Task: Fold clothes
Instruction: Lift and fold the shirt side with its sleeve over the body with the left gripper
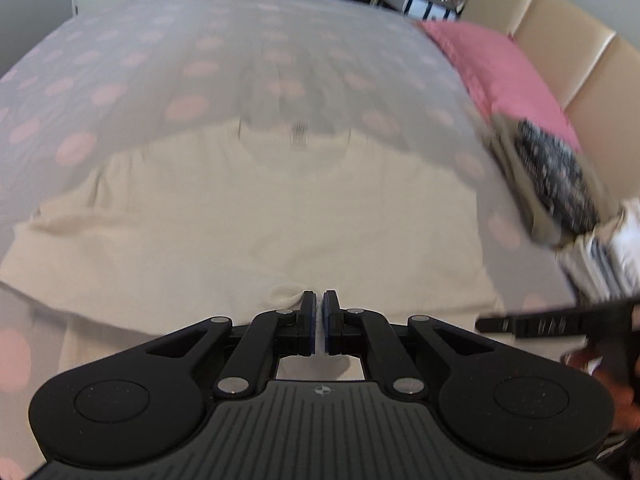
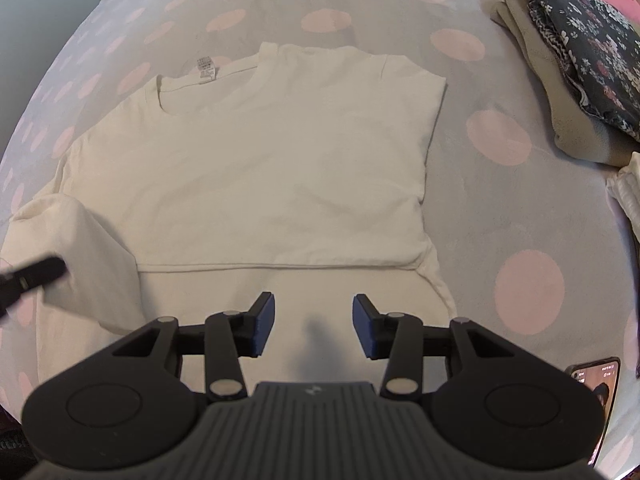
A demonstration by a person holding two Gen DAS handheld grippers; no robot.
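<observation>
A cream T-shirt (image 2: 256, 168) lies flat on the bed, neck and label at the far end, its lower part folded up over the body. In the left wrist view the same cream T-shirt (image 1: 248, 216) fills the middle, blurred. My left gripper (image 1: 319, 312) is shut on a pinch of the shirt's fabric and holds it raised. That gripper's finger also shows at the left edge of the right wrist view, under lifted cloth. My right gripper (image 2: 314, 326) hovers open over the shirt's near hem with nothing between its blue pads (image 2: 266, 320).
The bed cover (image 2: 500, 208) is grey with pink dots. A stack of folded clothes (image 2: 576, 64), beige under dark floral, sits at the right, with white cloth (image 2: 628, 196) below it. A phone (image 2: 596, 384) lies at the near right. A pink pillow (image 1: 496, 68) and beige headboard (image 1: 568, 48) stand beyond.
</observation>
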